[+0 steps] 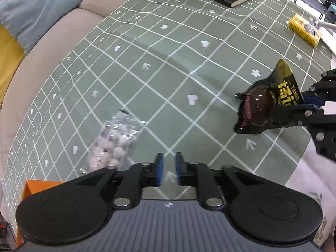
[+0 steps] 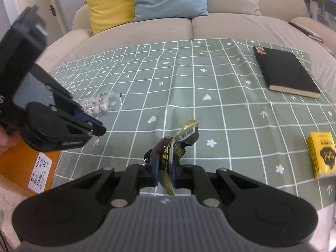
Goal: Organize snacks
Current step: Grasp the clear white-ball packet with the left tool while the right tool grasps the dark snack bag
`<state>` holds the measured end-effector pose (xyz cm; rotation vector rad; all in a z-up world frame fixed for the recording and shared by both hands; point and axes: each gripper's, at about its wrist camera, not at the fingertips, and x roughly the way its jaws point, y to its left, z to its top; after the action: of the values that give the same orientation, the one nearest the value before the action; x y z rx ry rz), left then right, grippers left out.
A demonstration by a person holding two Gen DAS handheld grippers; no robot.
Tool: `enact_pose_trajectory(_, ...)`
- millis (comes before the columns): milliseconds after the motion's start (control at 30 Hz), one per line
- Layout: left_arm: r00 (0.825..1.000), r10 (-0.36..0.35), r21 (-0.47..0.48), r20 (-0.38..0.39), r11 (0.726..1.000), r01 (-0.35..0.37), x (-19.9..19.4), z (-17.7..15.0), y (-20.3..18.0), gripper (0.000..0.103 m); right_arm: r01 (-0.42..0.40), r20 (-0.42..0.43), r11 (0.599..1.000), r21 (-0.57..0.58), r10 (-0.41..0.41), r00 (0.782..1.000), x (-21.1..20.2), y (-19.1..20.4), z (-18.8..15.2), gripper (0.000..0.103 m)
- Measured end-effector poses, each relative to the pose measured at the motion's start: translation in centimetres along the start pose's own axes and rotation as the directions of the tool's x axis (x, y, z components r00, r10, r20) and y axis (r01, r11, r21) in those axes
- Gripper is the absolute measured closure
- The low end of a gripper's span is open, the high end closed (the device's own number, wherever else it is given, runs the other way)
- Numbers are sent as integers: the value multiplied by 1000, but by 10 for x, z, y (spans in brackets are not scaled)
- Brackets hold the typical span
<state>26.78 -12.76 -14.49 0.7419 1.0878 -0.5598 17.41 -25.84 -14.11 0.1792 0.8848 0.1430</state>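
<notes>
Now right gripper point(image 2: 164, 173) clamped on crinkled dark foil snack packet point(image 2: 178, 145), left gripper point(image 1: 168, 169) slightly parted, empty, above clear bag of pale balls point(image 1: 113, 145).

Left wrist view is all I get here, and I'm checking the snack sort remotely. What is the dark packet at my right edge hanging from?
Observer: The right gripper is shut on the dark packet, with the foil pinched between its blue pads.
Operator: Is anything between my own fingers?
Observer: No, the left gripper is narrowly open and empty. The right wrist view shows it above the clear bag of white balls, apart from it.
Operator: What is the orange thing at my bottom left?
Observer: An orange box beside the green checked cloth, with a white printed label.
</notes>
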Motion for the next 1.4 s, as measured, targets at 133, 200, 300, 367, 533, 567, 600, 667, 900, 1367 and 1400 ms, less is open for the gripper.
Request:
enact_pose_trajectory(133,999,44,45,11,998,-44,-6,4,14,31,-12,11,1000,20,12,1000,2,-1,7,96)
enact_pose_trajectory(200,999,54,99,5,994,-54,-1,9,21,26,-22,14,1000,22,21,1000,5,-1,11,96)
enact_pose_trajectory(300,997,68,187,-38,981,-60,12,16,30,20,-28,16,999,24,28,999,11,-3,16,96)
enact_pose_trajectory(367,995,75,236,-70,970,-57,22,19,35,19,-36,17,999,28,35,999,14,-5,19,96)
enact_pose_trajectory(533,985,57,303,-161,953,-6,45,23,50,15,-50,17,998,25,50,999,20,-7,24,96)
enact_pose_trajectory(567,983,54,307,-174,952,2,50,23,53,15,-50,17,998,22,50,999,21,-6,25,96)
enact_pose_trajectory(600,981,51,308,-185,951,9,55,25,56,15,-51,17,999,18,51,999,22,-6,26,96)
enact_pose_trajectory(667,979,34,303,-200,953,29,61,27,63,12,-53,16,998,13,53,998,25,-5,27,96)
enact_pose_trajectory(900,968,-44,238,-248,966,105,72,37,80,9,-64,16,998,23,63,998,33,-2,29,95)
enact_pose_trajectory(1367,956,-157,-206,-249,973,106,62,21,80,34,-41,-1,999,16,41,999,15,-1,15,95)
enact_pose_trajectory(1400,958,-155,-222,-242,970,101,59,18,75,35,-37,-5,999,15,37,999,13,-2,12,95)
